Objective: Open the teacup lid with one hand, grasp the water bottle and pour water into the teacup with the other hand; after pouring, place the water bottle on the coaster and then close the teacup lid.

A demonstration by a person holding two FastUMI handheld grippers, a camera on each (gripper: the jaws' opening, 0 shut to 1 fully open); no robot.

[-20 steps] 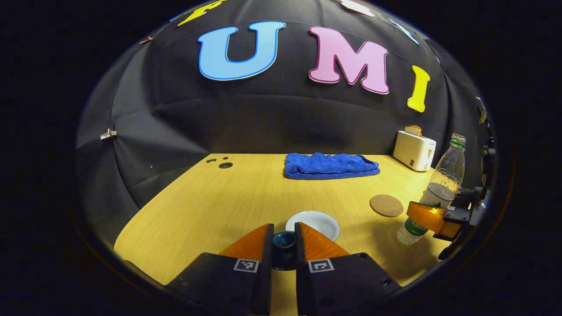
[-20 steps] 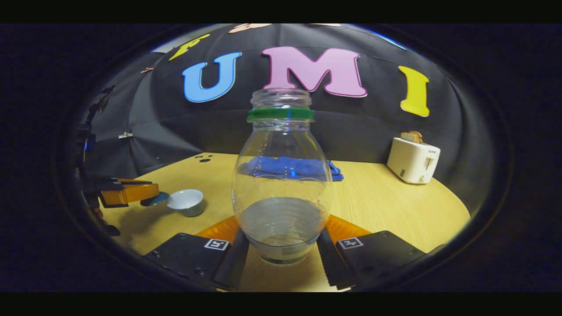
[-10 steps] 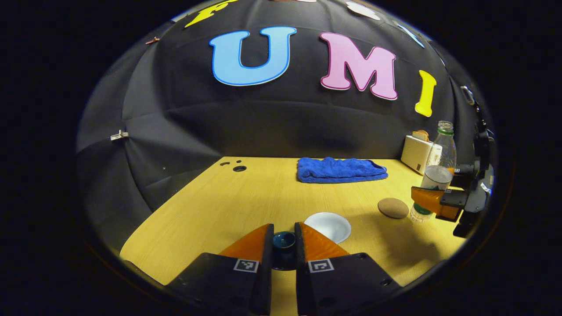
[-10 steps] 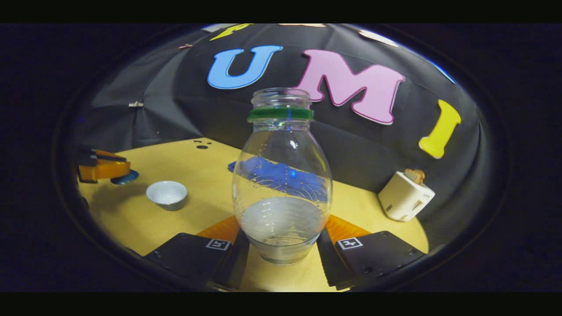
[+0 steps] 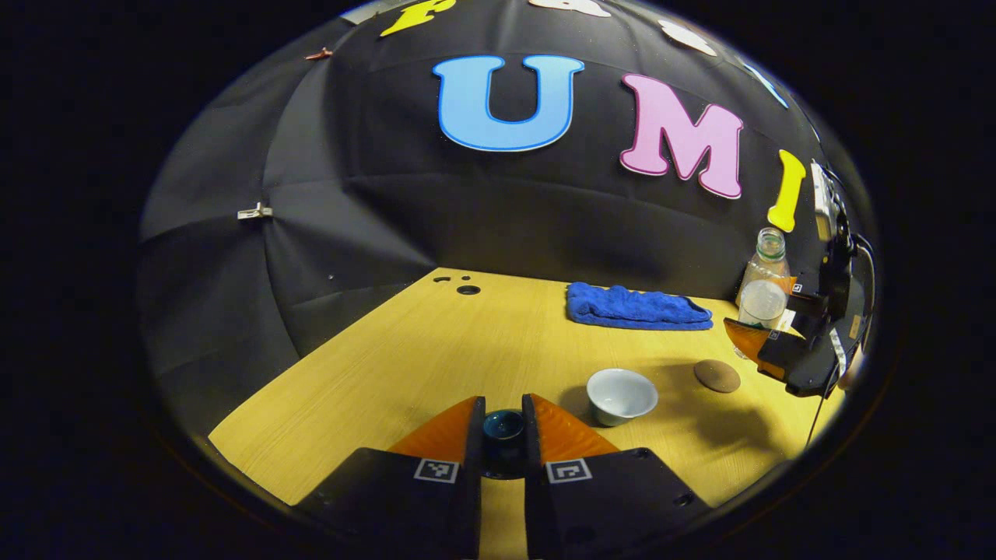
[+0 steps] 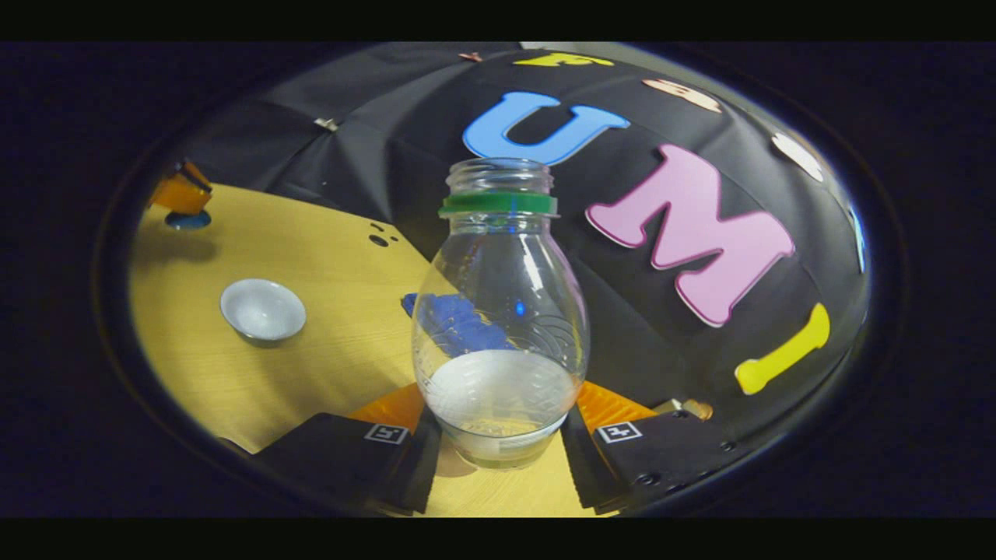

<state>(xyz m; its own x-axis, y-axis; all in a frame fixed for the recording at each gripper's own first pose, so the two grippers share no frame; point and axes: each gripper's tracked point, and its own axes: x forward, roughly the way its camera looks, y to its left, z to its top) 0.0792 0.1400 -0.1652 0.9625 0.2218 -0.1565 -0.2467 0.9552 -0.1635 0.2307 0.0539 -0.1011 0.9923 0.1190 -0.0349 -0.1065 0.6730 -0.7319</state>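
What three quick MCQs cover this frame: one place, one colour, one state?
1. Where is the round brown cork coaster?
A. under the bottle
B. bare on the wooden table, right of the white ceramic teacup
C. on the towel

2. Colour of the folded towel?
A. blue
B. red
C. white

3. The clear plastic water bottle is:
A. lying flat
B. capped
C. uncapped, part full, held in the right gripper

Key: B, nothing rests on it; A, plainly blue; C, open neck, jaws press both sides.
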